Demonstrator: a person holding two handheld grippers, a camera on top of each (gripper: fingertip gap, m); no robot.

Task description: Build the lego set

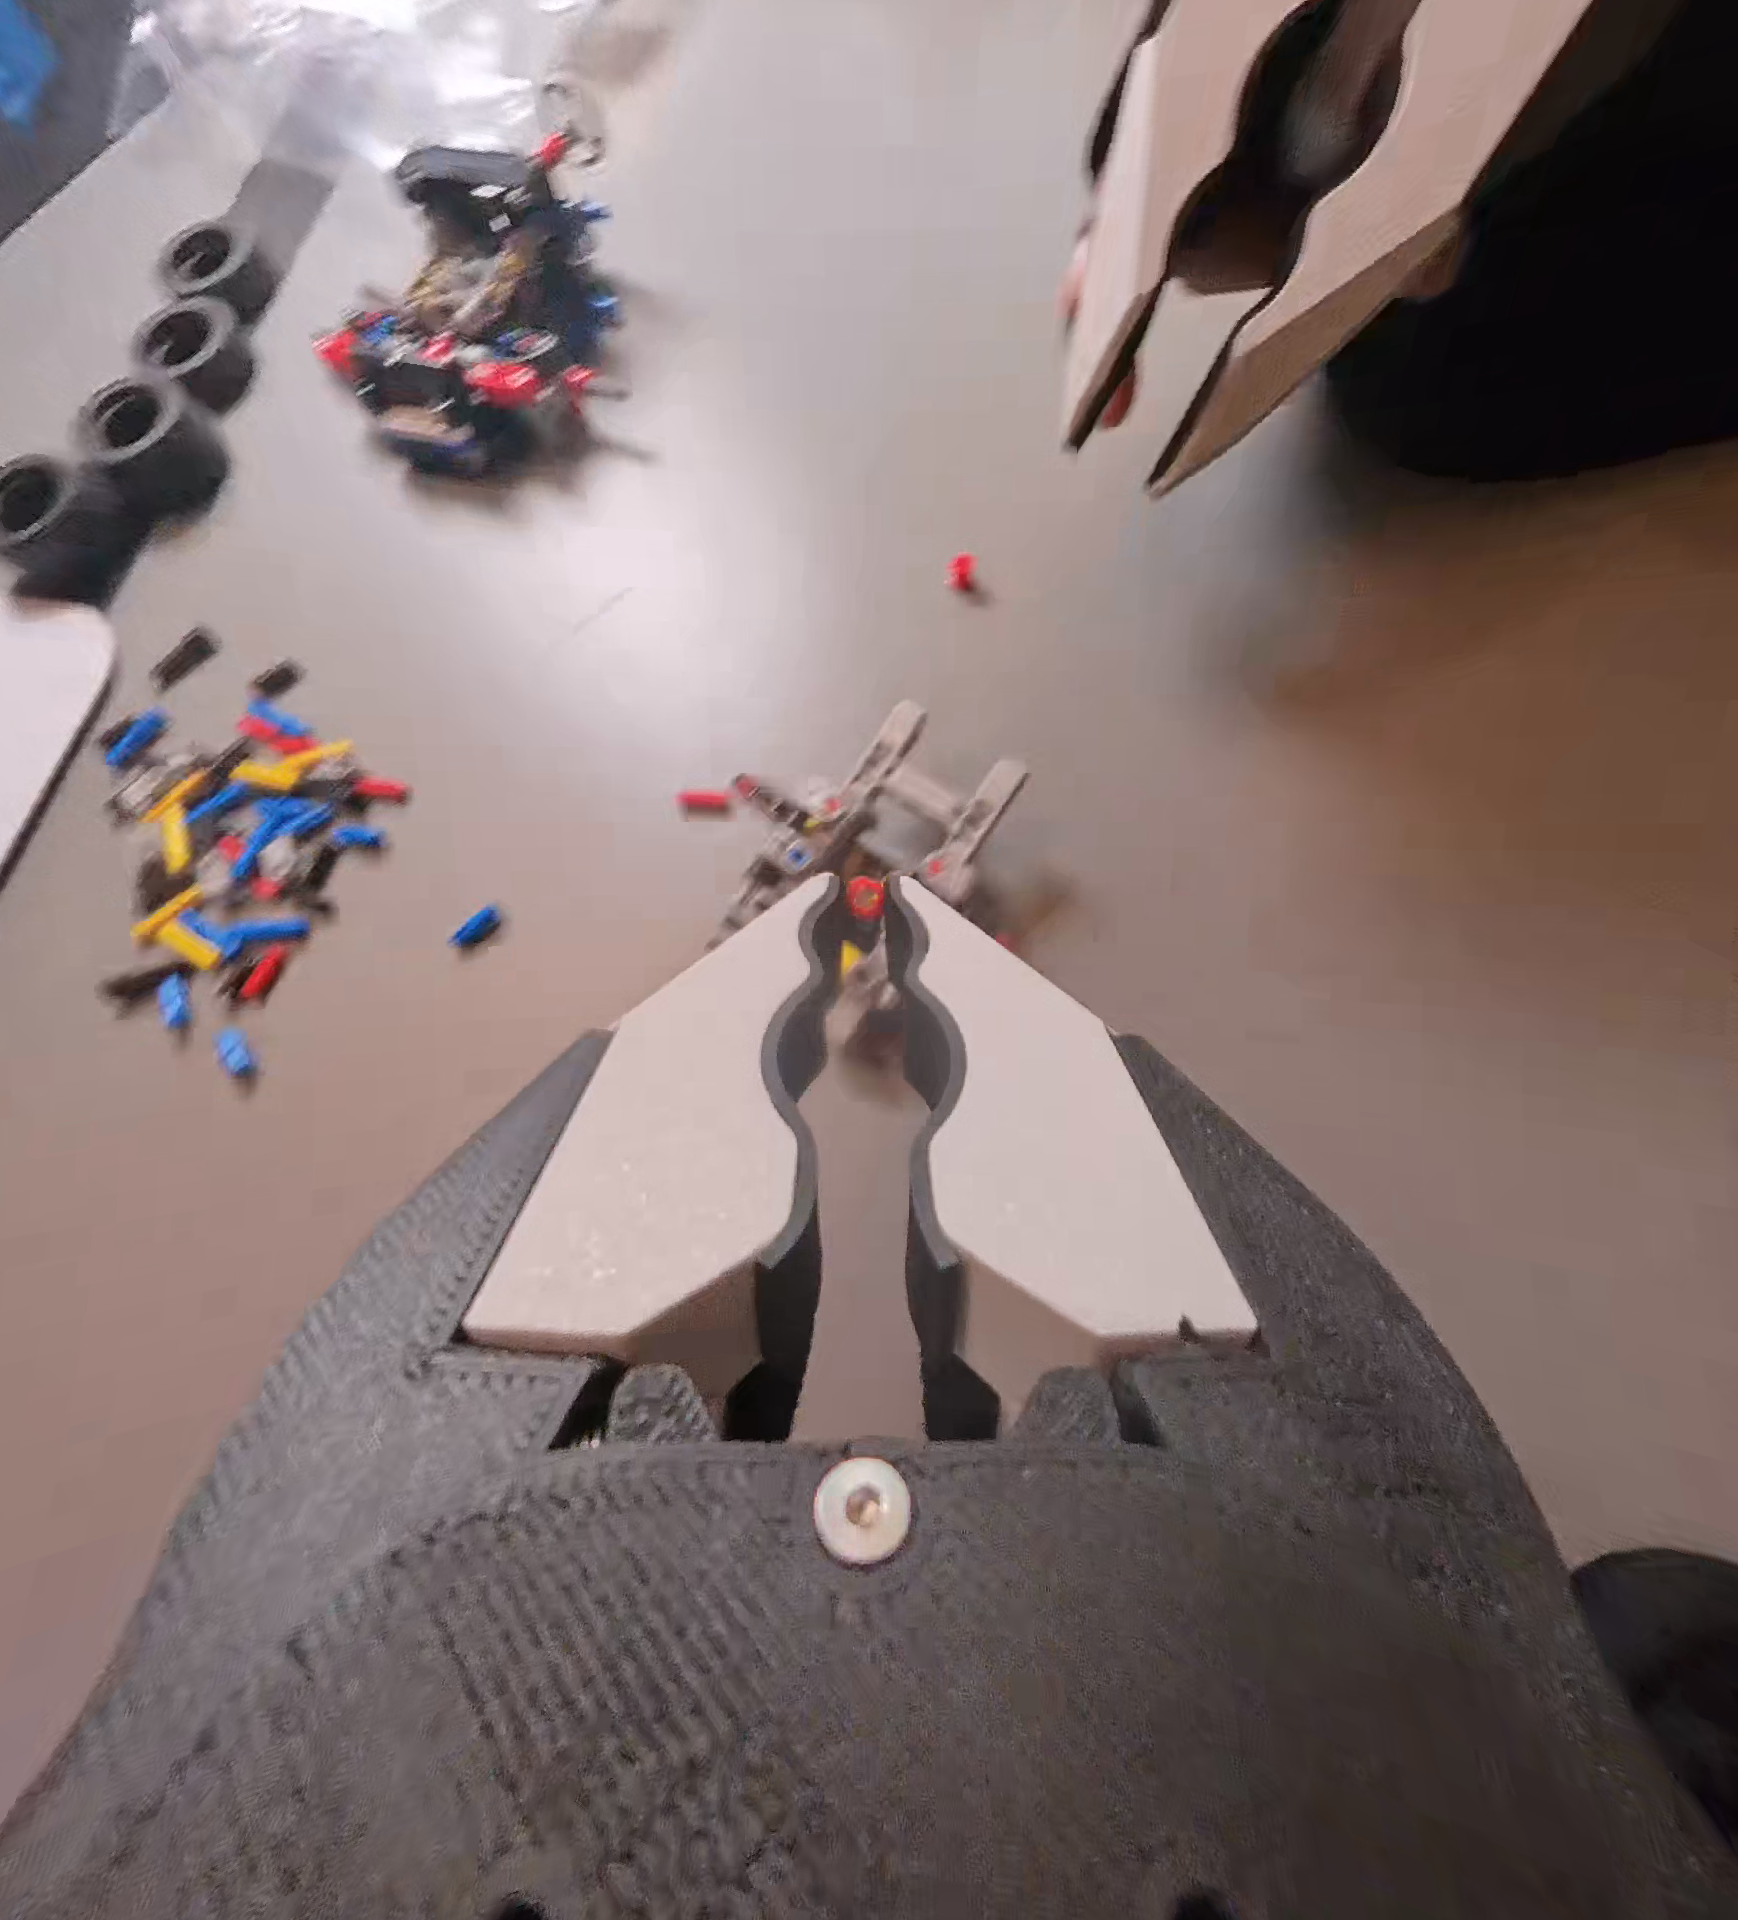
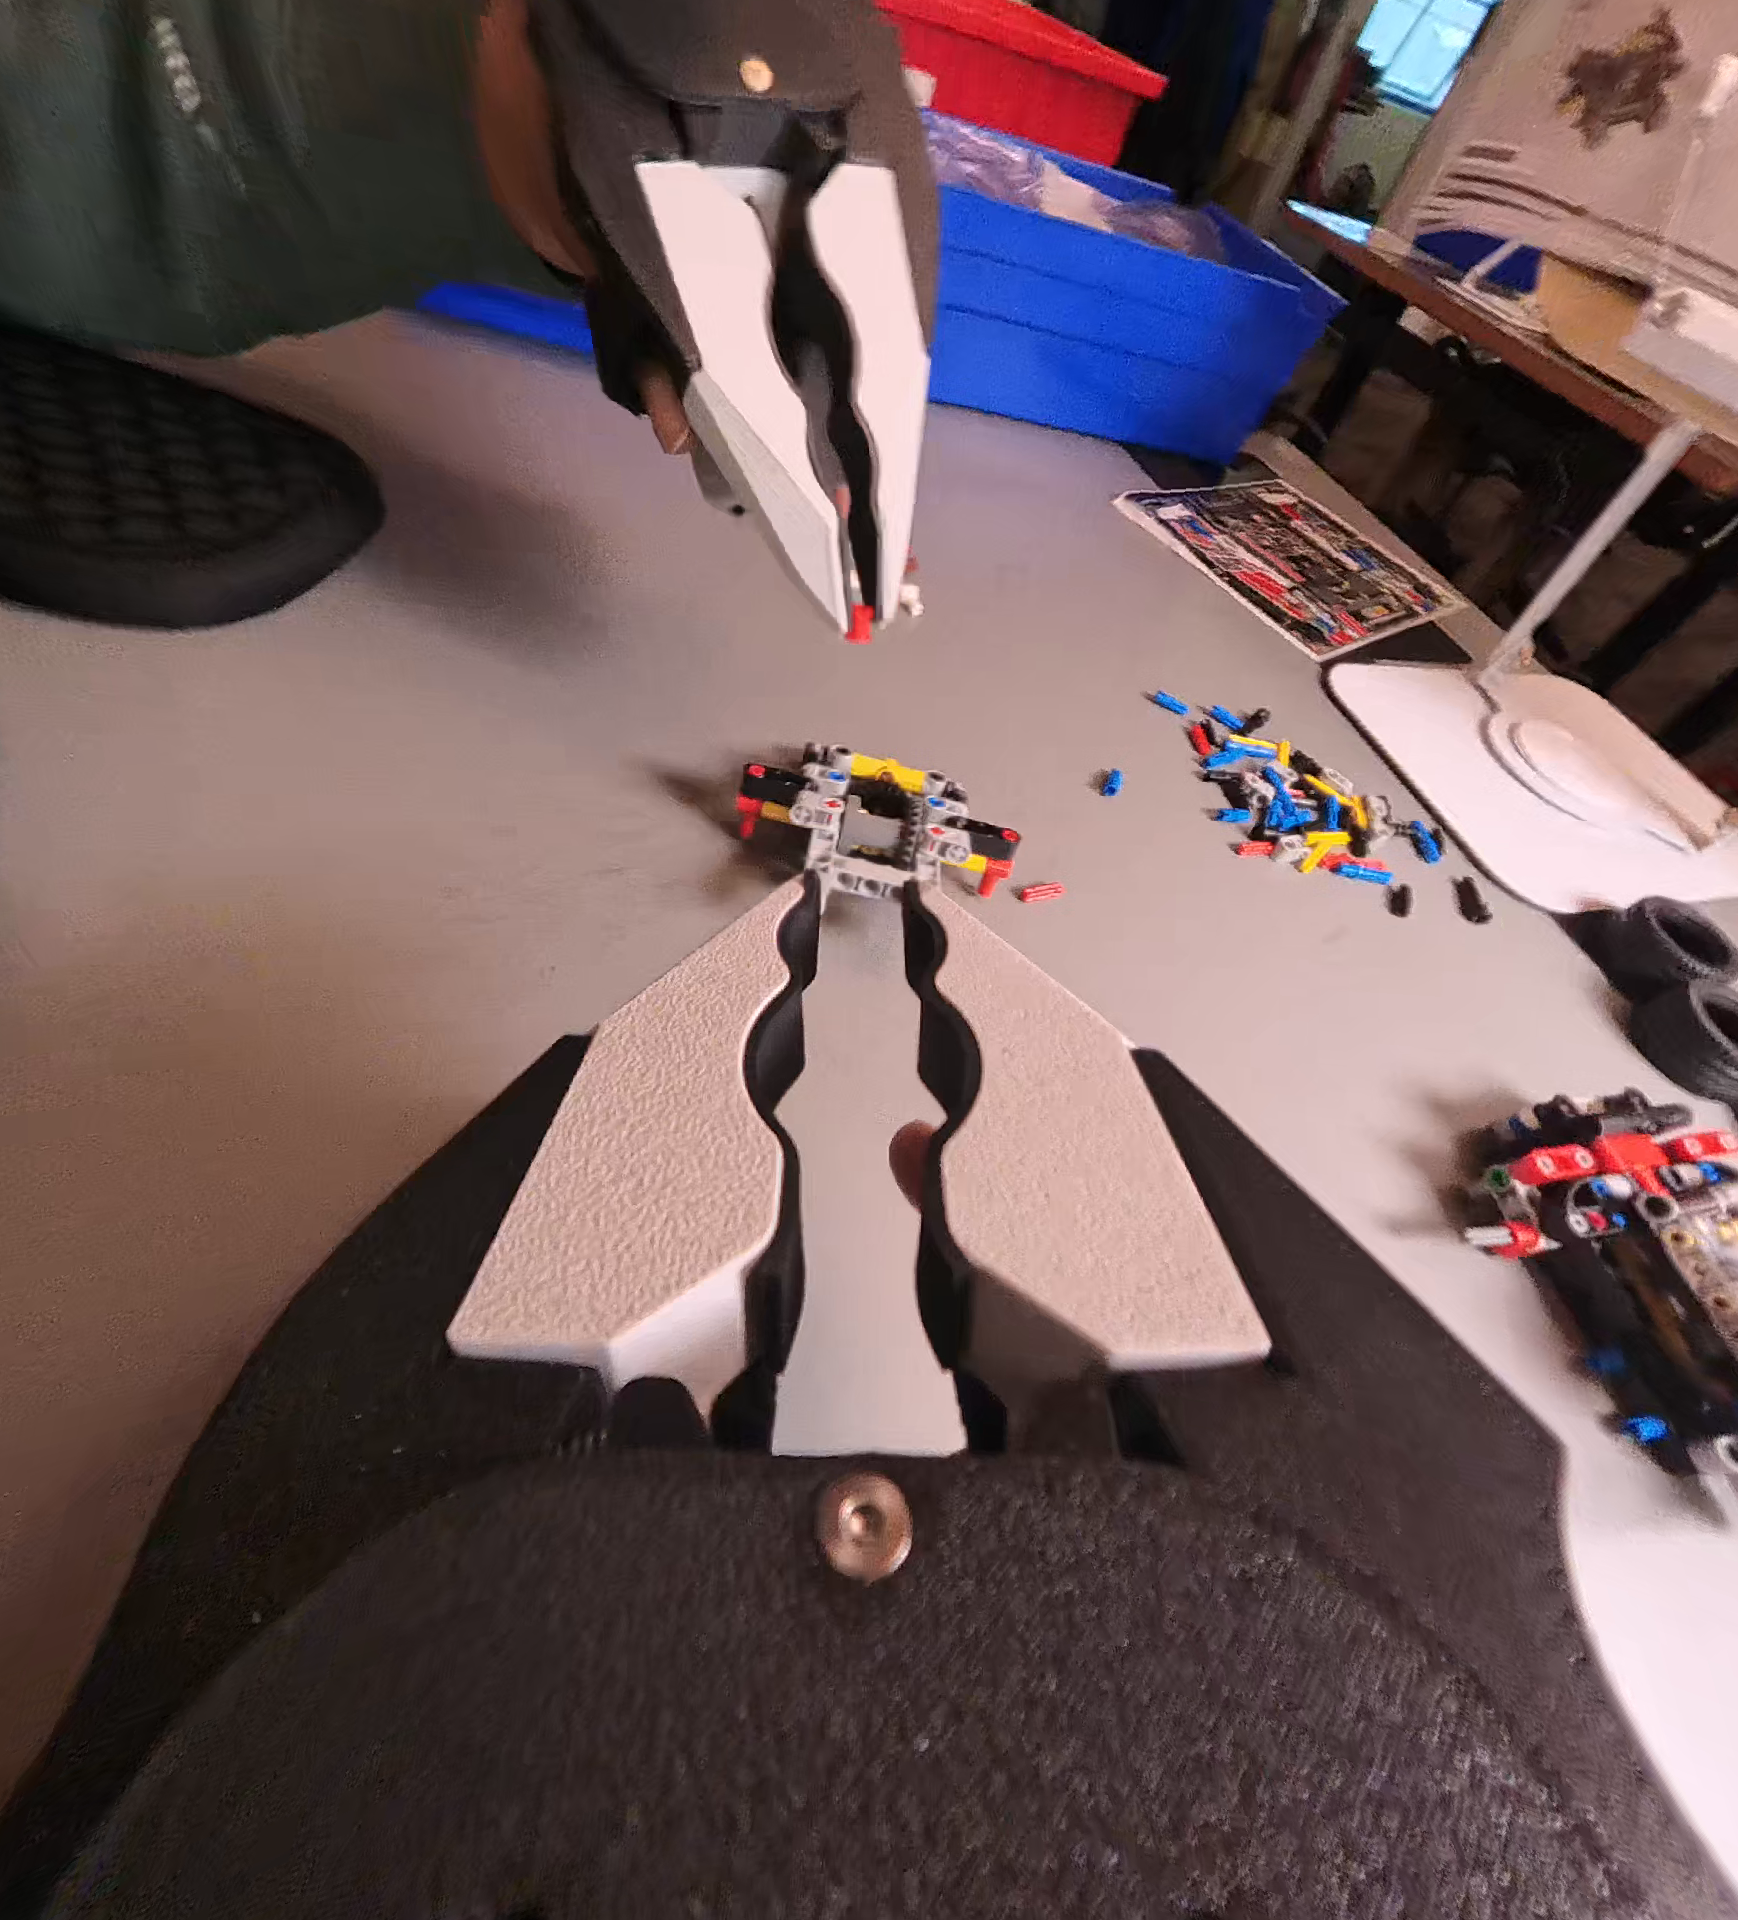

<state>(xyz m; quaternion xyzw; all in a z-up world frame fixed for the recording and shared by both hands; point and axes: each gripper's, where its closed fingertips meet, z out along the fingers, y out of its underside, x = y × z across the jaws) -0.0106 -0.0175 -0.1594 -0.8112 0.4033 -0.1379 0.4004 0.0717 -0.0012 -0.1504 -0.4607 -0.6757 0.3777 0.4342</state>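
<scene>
left gripper point(image 2: 860, 618) pinches a small red lego pin point(image 2: 857, 623), tip down, just behind the small grey-yellow lego frame point(image 2: 875, 821); right gripper point(image 2: 860, 894), spread, empty, touches its near edge.

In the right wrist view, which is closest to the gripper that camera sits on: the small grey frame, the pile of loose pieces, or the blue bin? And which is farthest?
Measured from the right gripper:
1. Small grey frame, directly ahead, at the fingertips.
2. Pile of loose pieces, farther off to the right on the table.
3. Blue bin, farthest, at the table's back edge.
</scene>
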